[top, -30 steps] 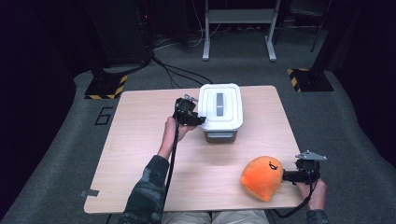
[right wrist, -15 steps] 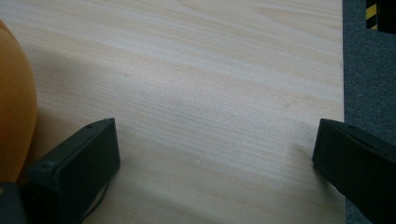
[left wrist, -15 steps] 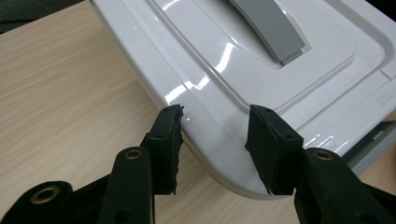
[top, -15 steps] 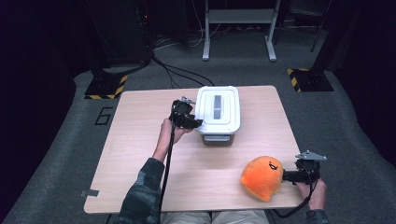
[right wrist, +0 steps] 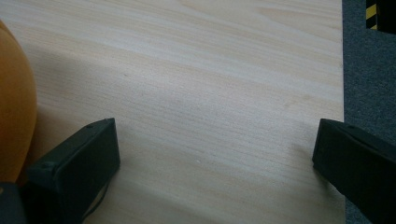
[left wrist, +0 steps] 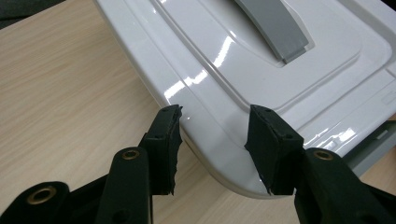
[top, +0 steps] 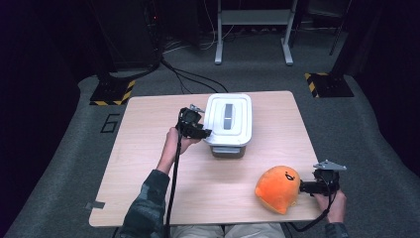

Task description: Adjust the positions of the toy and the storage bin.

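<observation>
A white box (top: 227, 150) with a white lid (top: 218, 106) and a grey handle (top: 228, 116) stands mid-table. My left gripper (top: 207, 133) is at the lid's near-left corner. In the left gripper view the jaws (left wrist: 215, 126) straddle the lid's (left wrist: 233, 56) rounded rim with a gap; I see no pad pressing on it. An orange plush toy (top: 277, 188) lies at the front right. My right gripper (top: 303, 187) rests just right of it, pointing at it. Its jaws (right wrist: 215, 154) stand wide open over bare wood, with the plush toy (right wrist: 14, 93) beside one jaw.
The wooden table (top: 148, 163) has bare wood left of the box and in front of it. A strip of tape (top: 94, 204) sticks to its front-left edge. On the grey carpet beyond lie cables, striped stand feet (top: 111, 91) and a metal frame (top: 252, 29).
My left gripper has slid slightly toward the near-left corner of the lid. The right gripper and the plush toy have not moved.
</observation>
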